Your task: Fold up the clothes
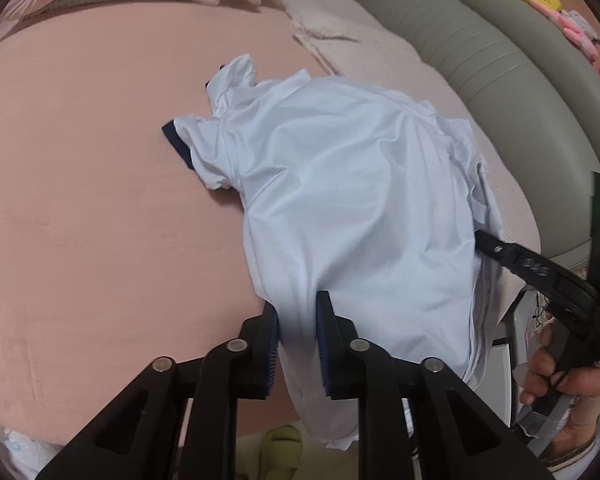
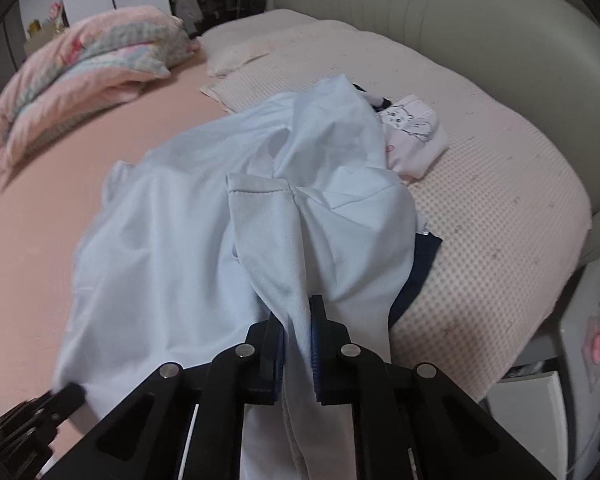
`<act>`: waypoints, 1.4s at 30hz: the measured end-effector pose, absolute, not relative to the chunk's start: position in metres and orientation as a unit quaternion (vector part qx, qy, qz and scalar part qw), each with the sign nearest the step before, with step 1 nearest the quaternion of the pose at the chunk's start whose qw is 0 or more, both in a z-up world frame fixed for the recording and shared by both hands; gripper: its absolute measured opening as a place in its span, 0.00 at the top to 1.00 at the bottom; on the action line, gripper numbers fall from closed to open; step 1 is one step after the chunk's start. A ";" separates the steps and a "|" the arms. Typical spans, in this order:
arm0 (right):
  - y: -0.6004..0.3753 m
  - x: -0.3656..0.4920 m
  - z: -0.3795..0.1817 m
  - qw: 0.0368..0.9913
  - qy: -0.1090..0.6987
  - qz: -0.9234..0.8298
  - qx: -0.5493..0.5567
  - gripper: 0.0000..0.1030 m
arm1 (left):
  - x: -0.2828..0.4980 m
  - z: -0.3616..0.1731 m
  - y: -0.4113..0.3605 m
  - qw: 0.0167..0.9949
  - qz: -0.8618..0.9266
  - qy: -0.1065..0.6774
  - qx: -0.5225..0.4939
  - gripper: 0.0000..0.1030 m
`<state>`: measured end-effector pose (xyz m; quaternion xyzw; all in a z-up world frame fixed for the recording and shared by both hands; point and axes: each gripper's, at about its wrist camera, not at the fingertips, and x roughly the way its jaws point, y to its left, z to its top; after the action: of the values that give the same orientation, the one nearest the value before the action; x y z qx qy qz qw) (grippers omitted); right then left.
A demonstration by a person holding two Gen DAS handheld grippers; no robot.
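Now the white shirt (image 1: 340,184) lies crumpled on the pink bed (image 1: 80,200). Both the left gripper (image 1: 298,344) and the right gripper (image 2: 298,344) have jaws closed on its fabric near the bed's edge.

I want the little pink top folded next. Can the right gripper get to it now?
Probably not yet: the right gripper is shut on the white shirt, whose bunched cloth partly covers the pink top.
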<state>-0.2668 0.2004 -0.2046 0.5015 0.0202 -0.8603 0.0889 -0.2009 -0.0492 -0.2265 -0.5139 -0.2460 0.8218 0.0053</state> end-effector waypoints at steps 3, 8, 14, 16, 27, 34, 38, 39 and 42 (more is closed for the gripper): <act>0.210 -0.263 -0.195 0.122 -0.028 -0.856 0.502 0.91 | -0.201 -0.221 -0.050 0.012 0.821 -0.240 -0.518 0.32; 0.210 -0.261 -0.182 0.166 -0.070 -0.847 0.500 0.91 | -0.195 -0.197 -0.051 0.019 0.844 -0.225 -0.486 0.26; 0.204 -0.265 -0.187 0.204 -0.118 -0.826 0.512 0.91 | -0.197 -0.188 -0.044 0.044 0.847 -0.219 -0.483 0.26; 0.203 -0.267 -0.189 0.207 -0.127 -0.822 0.516 0.91 | -0.197 -0.188 -0.036 0.068 0.847 -0.218 -0.480 0.26; 0.188 -0.250 -0.167 0.222 -0.110 -0.815 0.524 0.91 | -0.217 -0.187 0.014 0.138 0.833 -0.247 -0.475 0.25; 0.186 -0.244 -0.157 0.222 -0.112 -0.805 0.538 0.91 | -0.219 -0.186 0.039 0.177 0.831 -0.268 -0.454 0.25; 0.188 -0.241 -0.154 0.217 -0.116 -0.804 0.542 0.91 | -0.225 -0.191 0.047 0.182 0.829 -0.282 -0.447 0.25; 0.189 -0.240 -0.152 0.217 -0.116 -0.804 0.542 0.91 | -0.227 -0.192 0.050 0.185 0.828 -0.285 -0.447 0.25; 0.189 -0.237 -0.150 0.219 -0.121 -0.801 0.545 0.91 | -0.228 -0.191 0.058 0.200 0.827 -0.290 -0.438 0.27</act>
<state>-0.2370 0.1893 -0.1503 0.5445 -0.1208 -0.8007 0.2185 -0.2281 0.0576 -0.1909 -0.4376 -0.2902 0.8273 0.1996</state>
